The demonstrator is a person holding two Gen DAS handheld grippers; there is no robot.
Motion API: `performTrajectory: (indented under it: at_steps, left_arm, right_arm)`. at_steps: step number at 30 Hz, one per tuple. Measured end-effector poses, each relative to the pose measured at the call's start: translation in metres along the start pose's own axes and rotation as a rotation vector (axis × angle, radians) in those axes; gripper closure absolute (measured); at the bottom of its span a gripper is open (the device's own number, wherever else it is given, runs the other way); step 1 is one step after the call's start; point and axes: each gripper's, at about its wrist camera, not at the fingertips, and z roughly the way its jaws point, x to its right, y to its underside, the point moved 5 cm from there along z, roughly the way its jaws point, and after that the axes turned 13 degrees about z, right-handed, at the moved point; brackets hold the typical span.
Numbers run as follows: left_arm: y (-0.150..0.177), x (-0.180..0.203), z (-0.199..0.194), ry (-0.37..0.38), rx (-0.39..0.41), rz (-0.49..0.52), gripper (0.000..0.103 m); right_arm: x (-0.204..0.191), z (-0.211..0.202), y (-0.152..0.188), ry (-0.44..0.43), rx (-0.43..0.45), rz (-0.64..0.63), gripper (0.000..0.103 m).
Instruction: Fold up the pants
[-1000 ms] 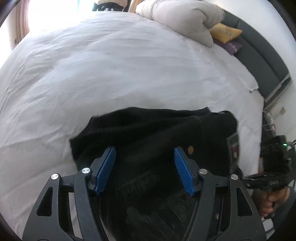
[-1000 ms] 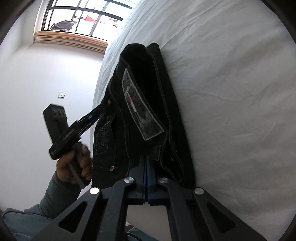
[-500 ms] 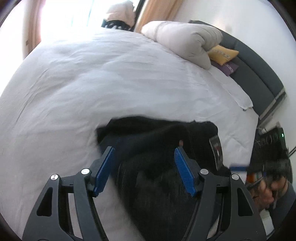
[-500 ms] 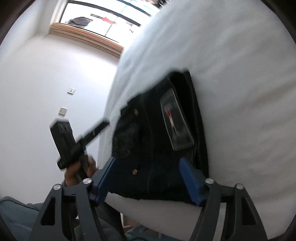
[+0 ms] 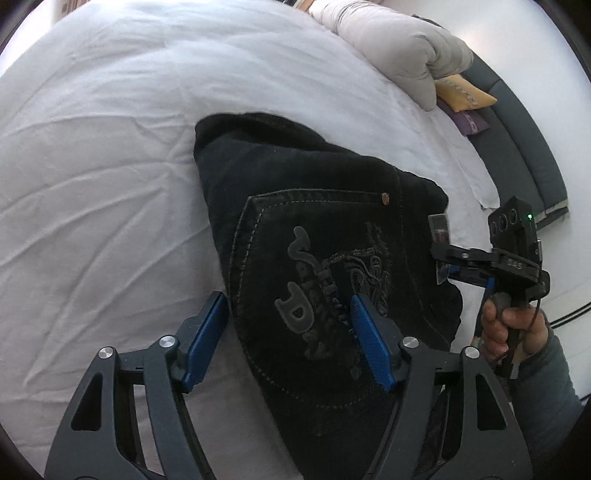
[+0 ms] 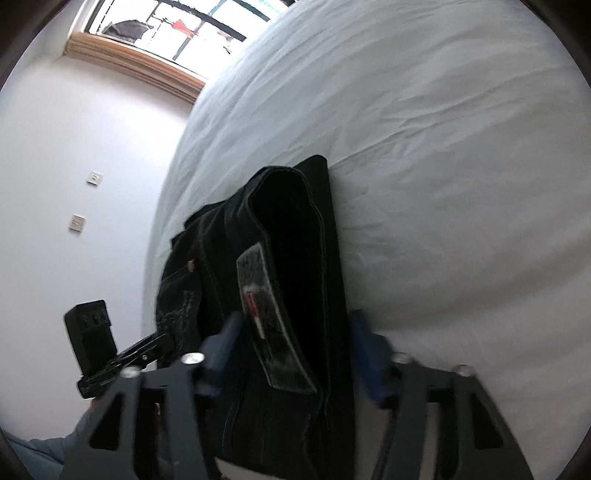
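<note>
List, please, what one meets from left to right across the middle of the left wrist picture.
White bed sheet → folded black pants → right claw at the waistband edge of the pants → the person's hand that holds it.

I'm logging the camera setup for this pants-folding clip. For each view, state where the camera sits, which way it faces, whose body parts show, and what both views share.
Left wrist: sits on the left gripper, open, looking down along its blue fingers at the folded black pants on the white bed; the right hand and right gripper show at right.

Right wrist: sits on the right gripper, open and blurred, looking along the pants' waistband toward a window; the left gripper shows at left.

Shared: pants, bed, and each other's gripper.
</note>
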Motion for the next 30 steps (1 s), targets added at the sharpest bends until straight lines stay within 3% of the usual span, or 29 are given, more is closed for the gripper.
performTrajectory:
  at_steps: [2, 6, 11, 16, 23, 30]
  left_arm:
    - [-0.002, 0.002, 0.002, -0.012, -0.014, 0.007, 0.054]
    - [-0.009, 0.019, 0.003, -0.071, -0.025, 0.077, 0.071]
    - [-0.014, 0.035, -0.011, -0.122, -0.01, 0.145, 0.081]
    - [-0.024, 0.045, -0.035, -0.129, 0.03, 0.161, 0.083]
    - [-0.054, 0.034, -0.084, -0.183, 0.115, 0.186, 0.083]
    - [-0.089, -0.019, -0.09, -0.269, 0.117, 0.181, 0.083]
  right_arm:
    - [-0.006, 0.004, 0.0, 0.035, -0.005, -0.024, 0.065]
    - [-0.024, 0.002, 0.002, 0.121, 0.012, -0.087, 0.072]
    - [-0.053, -0.007, 0.01, 0.198, 0.071, -0.175, 0.08]
    - [-0.088, -0.023, 0.02, 0.193, 0.125, -0.238, 0.082]
    - [-0.133, -0.038, 0.005, 0.142, 0.174, -0.288, 0.082]
    - [-0.18, 0.009, -0.034, 0.131, 0.17, -0.321, 0.082]
